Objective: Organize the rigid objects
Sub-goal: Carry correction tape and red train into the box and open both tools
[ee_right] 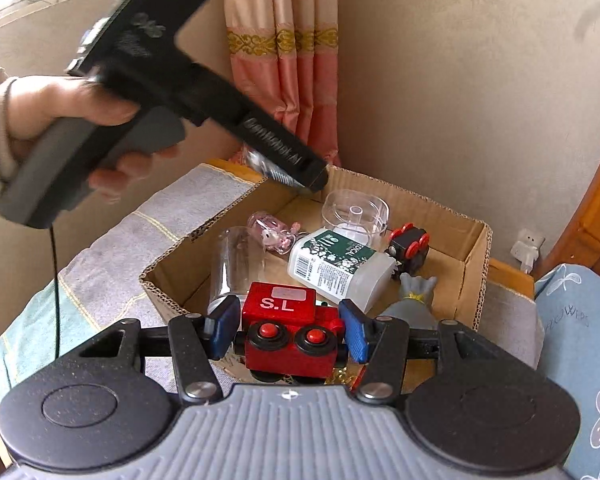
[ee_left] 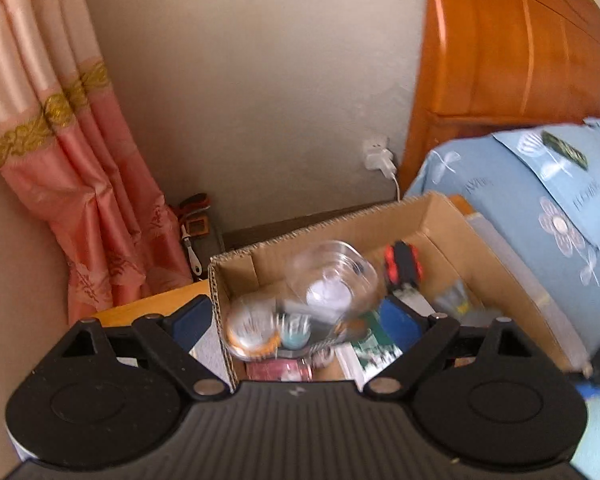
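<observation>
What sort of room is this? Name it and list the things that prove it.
Most likely a bedroom: a wooden headboard stands against the wall, a blue flowered pillow lies below it, and a pink curtain hangs in the corner beside the cardboard box of toys.

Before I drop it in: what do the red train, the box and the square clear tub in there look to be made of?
Red train: looks like glossy painted wood, blocky body with highlights; could be plastic. Box: brown corrugated cardboard, fluting visible along the cut rim, matte. Clear tub: transparent and smooth, probably rigid plastic; glass cannot be ruled out.
</observation>
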The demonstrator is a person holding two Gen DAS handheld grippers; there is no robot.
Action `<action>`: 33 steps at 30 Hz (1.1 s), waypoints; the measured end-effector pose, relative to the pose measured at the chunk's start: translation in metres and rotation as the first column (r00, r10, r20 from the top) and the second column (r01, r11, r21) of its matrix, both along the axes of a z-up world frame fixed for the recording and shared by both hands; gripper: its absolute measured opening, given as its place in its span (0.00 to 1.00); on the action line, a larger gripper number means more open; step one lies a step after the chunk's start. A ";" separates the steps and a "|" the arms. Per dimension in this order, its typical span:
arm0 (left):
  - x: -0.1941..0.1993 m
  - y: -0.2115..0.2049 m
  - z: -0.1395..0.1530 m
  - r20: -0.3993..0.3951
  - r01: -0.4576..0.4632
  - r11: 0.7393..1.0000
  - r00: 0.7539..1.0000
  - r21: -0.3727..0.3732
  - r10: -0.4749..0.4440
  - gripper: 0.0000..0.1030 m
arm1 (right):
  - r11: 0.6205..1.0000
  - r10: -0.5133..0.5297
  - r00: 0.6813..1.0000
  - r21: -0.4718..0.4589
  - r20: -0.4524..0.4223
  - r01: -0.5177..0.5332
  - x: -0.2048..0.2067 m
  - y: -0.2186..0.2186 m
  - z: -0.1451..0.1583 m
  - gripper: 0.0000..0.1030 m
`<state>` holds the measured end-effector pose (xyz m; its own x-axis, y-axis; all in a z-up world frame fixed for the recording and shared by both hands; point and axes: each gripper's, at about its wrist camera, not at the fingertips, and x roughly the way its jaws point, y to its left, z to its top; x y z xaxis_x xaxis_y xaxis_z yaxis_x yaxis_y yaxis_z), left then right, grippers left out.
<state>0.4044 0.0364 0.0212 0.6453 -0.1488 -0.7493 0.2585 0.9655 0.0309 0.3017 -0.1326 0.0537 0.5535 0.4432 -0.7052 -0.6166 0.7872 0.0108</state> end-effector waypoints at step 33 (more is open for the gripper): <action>-0.103 0.001 0.049 0.082 -0.069 0.997 0.994 0.018 0.068 0.93 | 0.973 -0.230 0.973 0.031 0.030 0.229 -0.038 -0.029 0.045 1.00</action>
<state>0.3014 0.0372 0.0699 0.7121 -0.0869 -0.6967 0.1875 0.9798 0.0694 0.2638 -0.1620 0.0987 0.6653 0.3206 -0.6742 -0.4199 0.9074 0.0171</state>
